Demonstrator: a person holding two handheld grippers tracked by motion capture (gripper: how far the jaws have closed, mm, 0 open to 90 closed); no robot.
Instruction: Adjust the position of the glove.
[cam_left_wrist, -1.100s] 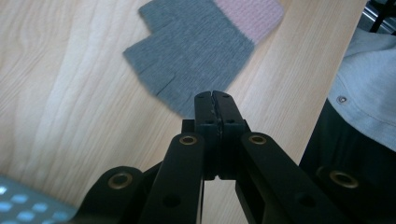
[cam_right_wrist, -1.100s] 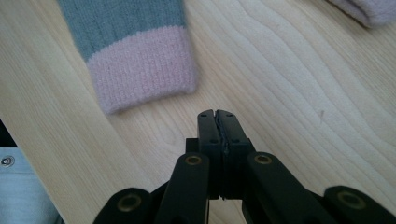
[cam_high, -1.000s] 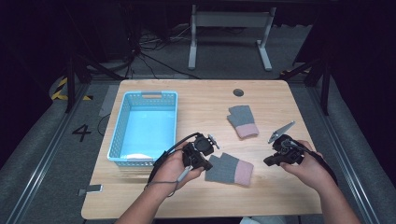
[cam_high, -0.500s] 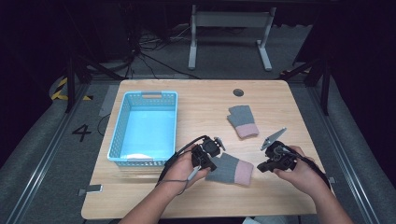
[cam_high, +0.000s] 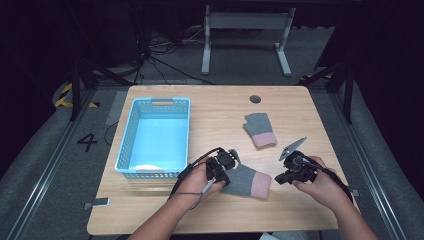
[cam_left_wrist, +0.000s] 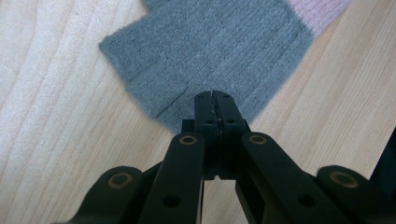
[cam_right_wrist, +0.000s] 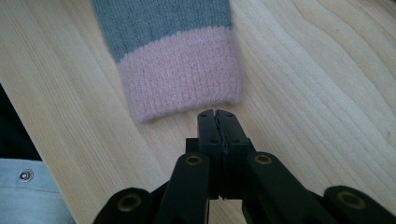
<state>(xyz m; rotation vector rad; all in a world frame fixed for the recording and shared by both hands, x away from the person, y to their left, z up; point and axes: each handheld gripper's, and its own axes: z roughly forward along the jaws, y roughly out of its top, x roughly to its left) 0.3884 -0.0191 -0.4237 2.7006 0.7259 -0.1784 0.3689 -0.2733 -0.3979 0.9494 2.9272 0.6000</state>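
Observation:
A grey knit glove with a pink cuff (cam_high: 247, 181) lies flat near the table's front edge, between my two grippers. My left gripper (cam_high: 226, 175) is at its grey end. In the left gripper view the jaws are shut, their tips (cam_left_wrist: 215, 97) over the edge of the grey knit (cam_left_wrist: 210, 51), with no cloth pinched between them. My right gripper (cam_high: 278, 178) faces the cuff end. Its shut tips (cam_right_wrist: 218, 115) stop just short of the pink cuff (cam_right_wrist: 180, 77). A second, matching glove (cam_high: 260, 130) lies farther back on the table.
A light blue plastic basket (cam_high: 127, 145) stands on the left half of the wooden table (cam_high: 220, 107). A dark round hole (cam_high: 255, 99) sits near the back edge. A table frame's legs and cables lie on the floor beyond.
My left gripper has come down and to the right onto the grey end of the near glove. The right gripper has edged slightly toward the pink cuff. Both gloves lie where they were.

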